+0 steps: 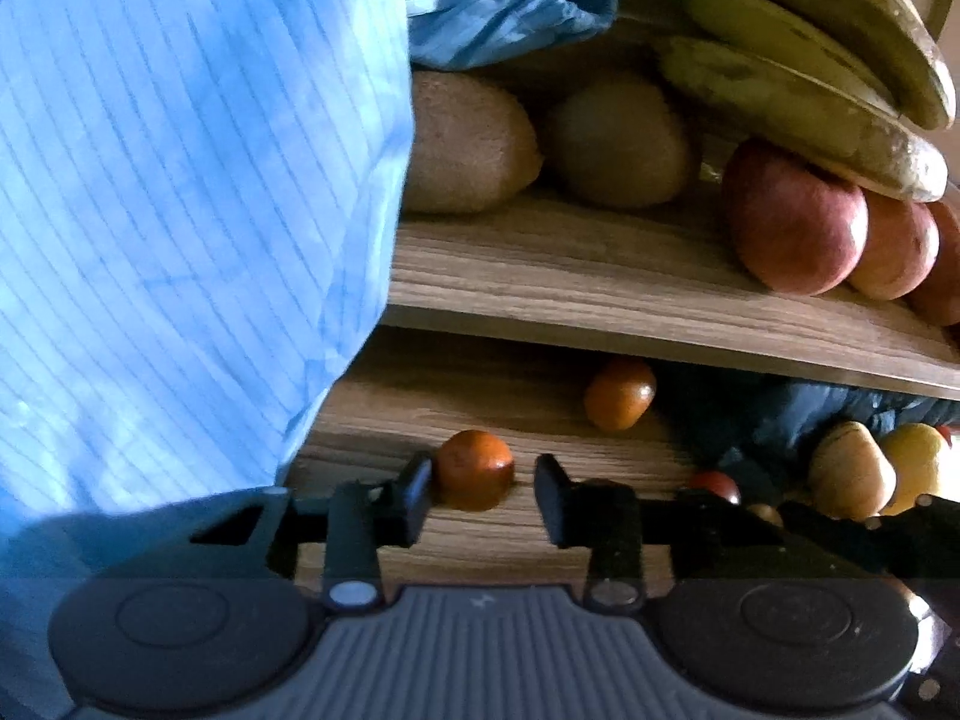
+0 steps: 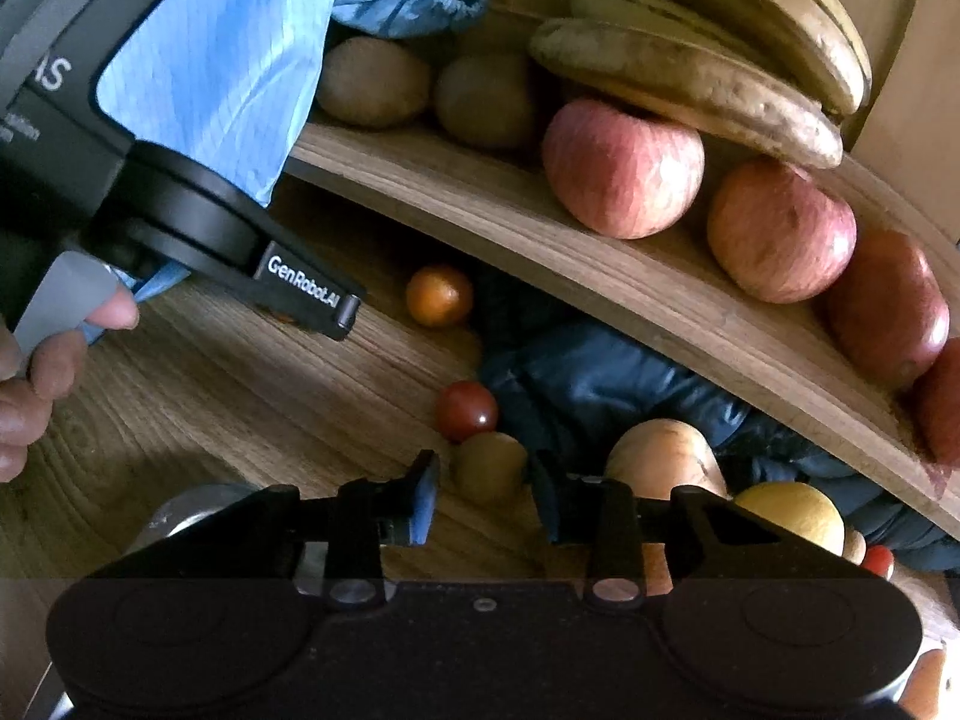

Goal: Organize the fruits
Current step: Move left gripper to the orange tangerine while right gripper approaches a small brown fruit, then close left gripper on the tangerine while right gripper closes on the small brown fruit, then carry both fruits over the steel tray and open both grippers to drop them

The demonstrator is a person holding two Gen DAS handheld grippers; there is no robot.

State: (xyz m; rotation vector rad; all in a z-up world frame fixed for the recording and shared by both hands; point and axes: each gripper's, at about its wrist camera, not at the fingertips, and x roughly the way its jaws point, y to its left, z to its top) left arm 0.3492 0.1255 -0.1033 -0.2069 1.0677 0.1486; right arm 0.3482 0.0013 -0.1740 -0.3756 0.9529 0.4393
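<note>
My left gripper [image 1: 485,480] points down at the lower wooden board [image 1: 480,534]. A small orange fruit [image 1: 474,468] lies between its fingers: the left pad touches it and a narrow gap shows at the right pad. My right gripper [image 2: 485,477] straddles a small olive-brown fruit [image 2: 489,468]. The right finger is against it and a sliver of wood shows at the left pad. A second orange fruit [image 1: 619,394] lies further back. A red cherry tomato [image 2: 466,410] sits just beyond the olive fruit.
The upper shelf [image 2: 480,198] carries kiwis [image 2: 372,81], red apples [image 2: 624,168] and bananas [image 2: 690,69]. Under it lies dark blue cloth [image 2: 600,378], with pale pears [image 2: 660,456] and a yellow fruit [image 2: 792,513] to the right. A blue sleeve [image 1: 180,210] fills the left.
</note>
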